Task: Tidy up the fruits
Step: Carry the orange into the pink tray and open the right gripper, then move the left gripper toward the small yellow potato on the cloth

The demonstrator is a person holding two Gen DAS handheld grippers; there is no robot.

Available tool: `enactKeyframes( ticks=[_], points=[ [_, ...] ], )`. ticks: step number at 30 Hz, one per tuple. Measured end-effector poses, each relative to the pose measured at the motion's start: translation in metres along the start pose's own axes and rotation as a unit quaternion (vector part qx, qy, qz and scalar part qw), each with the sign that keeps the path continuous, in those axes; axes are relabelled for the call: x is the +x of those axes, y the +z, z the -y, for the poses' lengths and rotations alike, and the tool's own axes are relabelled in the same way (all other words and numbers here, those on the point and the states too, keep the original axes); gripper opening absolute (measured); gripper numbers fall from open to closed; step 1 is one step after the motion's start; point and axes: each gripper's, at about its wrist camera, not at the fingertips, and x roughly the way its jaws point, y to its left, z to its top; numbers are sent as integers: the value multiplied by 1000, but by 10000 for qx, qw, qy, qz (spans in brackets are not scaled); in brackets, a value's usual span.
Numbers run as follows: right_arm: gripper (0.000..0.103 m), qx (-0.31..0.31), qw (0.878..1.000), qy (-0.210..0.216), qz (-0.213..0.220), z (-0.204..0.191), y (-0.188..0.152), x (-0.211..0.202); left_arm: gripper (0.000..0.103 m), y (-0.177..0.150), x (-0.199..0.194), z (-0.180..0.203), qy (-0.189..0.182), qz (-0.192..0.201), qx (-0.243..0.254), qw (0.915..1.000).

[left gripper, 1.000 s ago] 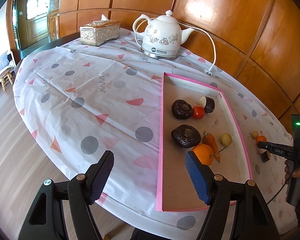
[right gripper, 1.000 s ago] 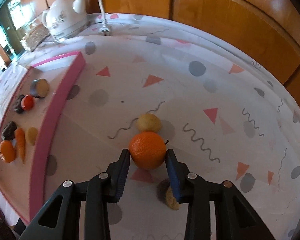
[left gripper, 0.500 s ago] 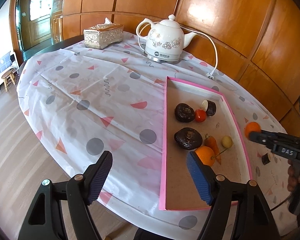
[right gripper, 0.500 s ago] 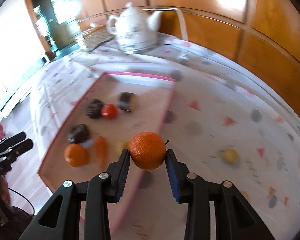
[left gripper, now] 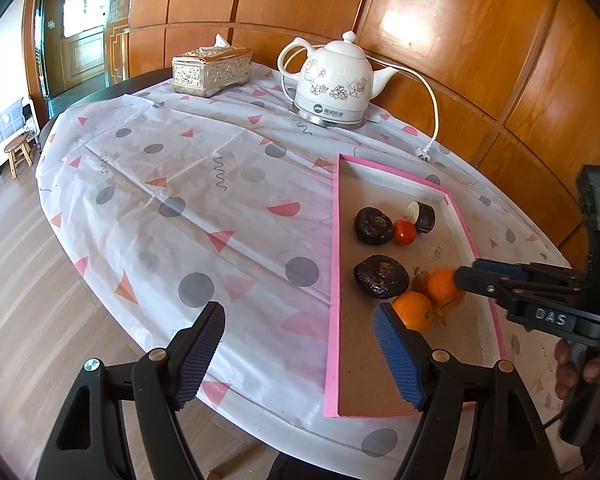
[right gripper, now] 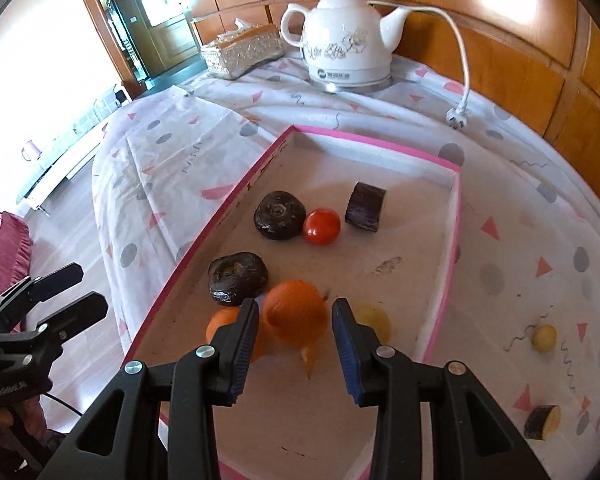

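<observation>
Bright daylight is admitted from the doorway [left gripper: 85,4] at upper left; glare is seen on the wall panels [left gripper: 410,20]. Straight lines are bowed and corners vignetted; the orange [right gripper: 297,313] is motion-blurred.

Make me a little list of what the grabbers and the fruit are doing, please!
Tray: pink-rimmed tray on the spotted tablecloth
Right gripper: over the tray, jaws just opening, pads off the orange between them
Left gripper: open, nothing between its jaws
Outside the tray: small yellow fruit, cut dark piece
</observation>
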Motion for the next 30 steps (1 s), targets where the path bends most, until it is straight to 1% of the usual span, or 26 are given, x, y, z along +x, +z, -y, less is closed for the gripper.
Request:
enactKeyframes(
  ticks=[6,15,22,24,30],
  points=[
    [38,123,9995,-252,154,19,-15,-23,77,-1,-1,6,-2,-7,94,10000],
    [38,441,9969,-606,250,64,-48,-54,77,-1,0,24,-13,-28,337,9994],
    [39,723,9935,-792,375,91,-67,-75,77,-1,0,38,-49,-46,536,9985],
    [40,789,9924,-855,396,96,-72,-79,77,-1,0,43,-63,-40,616,9981],
    [41,1026,9875,-1125,401,120,-87,-94,77,-1,0,58,-170,-54,789,9967]
  ],
)
